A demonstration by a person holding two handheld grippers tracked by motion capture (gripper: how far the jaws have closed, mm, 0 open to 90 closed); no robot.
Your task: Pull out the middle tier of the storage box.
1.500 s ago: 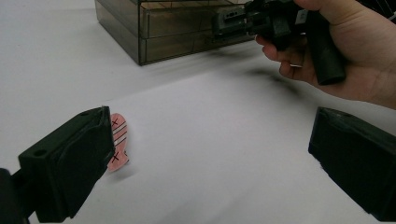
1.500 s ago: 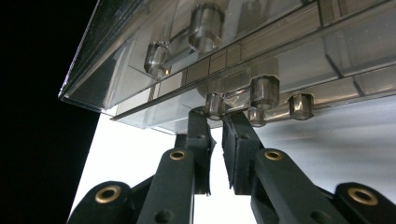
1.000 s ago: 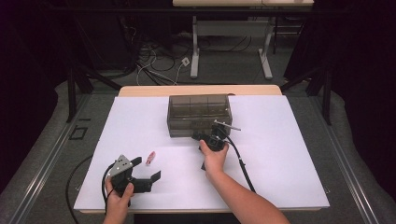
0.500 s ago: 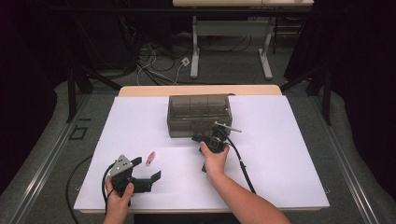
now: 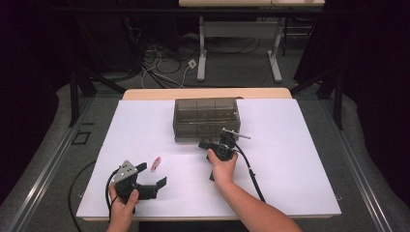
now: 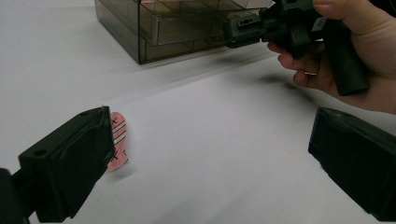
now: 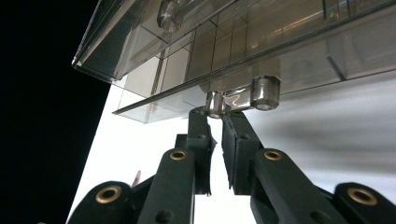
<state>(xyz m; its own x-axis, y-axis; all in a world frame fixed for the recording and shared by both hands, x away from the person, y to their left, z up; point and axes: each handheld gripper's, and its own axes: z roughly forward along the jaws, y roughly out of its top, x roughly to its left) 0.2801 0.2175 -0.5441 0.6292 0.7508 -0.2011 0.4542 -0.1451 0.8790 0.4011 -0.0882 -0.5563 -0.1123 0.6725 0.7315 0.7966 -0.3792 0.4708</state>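
Right gripper view: right gripper (image 7: 218, 122) jaws pinched on drawer handle (image 7: 243, 98) of smoky drawer box (image 5: 206, 119) near desk's far edge. Left gripper (image 5: 150, 175) gapes wide, front-left, beside pink piece (image 5: 155, 163).

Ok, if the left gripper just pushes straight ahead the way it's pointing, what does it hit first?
Probably nothing soon: open white table lies between the left gripper's jaws. The pink piece sits by one jaw; farther on is the drawer box.

Right gripper (image 5: 207, 144) perhaps marginally nearer the drawer box (image 5: 206, 118) (barely).
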